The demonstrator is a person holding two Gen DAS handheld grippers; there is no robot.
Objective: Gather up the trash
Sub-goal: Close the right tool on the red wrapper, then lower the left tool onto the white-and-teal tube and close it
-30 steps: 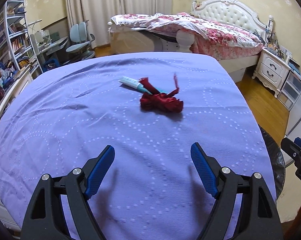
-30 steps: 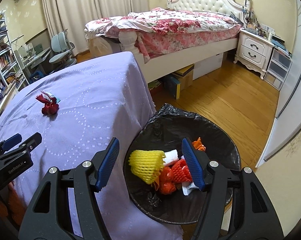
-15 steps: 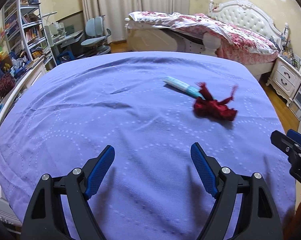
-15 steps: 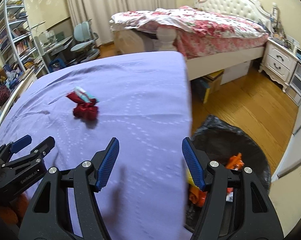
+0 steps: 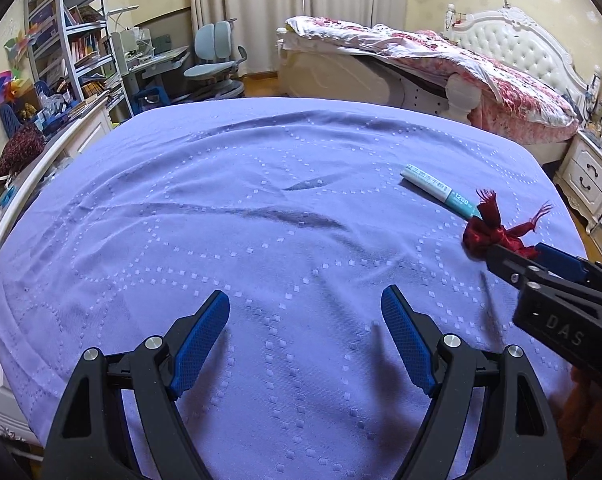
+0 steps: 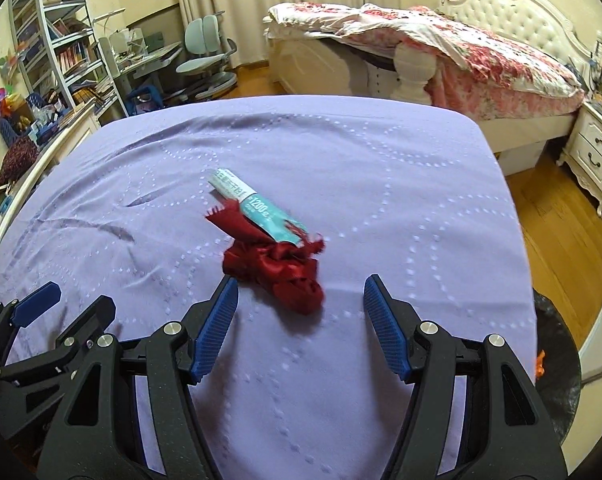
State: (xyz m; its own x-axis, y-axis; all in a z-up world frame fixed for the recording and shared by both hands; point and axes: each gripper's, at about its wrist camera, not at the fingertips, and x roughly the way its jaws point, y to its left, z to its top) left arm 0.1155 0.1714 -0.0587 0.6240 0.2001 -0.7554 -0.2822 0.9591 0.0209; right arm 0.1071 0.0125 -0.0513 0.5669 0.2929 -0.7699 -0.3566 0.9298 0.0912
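Purple cloth (image 6: 381, 184) bare around red ribbon (image 6: 277, 268), right tongs (image 6: 299, 300) open

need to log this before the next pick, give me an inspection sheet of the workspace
surface: purple cloth over the table, some creases, otherwise bare.
job's things: crumpled red ribbon lying just ahead of the right gripper; teal and white packet beside it, its near end at the ribbon; black-lined bin on the floor past the table's right edge.
clutter: nothing seen on the cloth.
grippers: right gripper open, fingers empty; left gripper open, empty, over bare cloth.
cables: nothing seen.
surroundings: bed, nightstand, desk chair, bookshelf.
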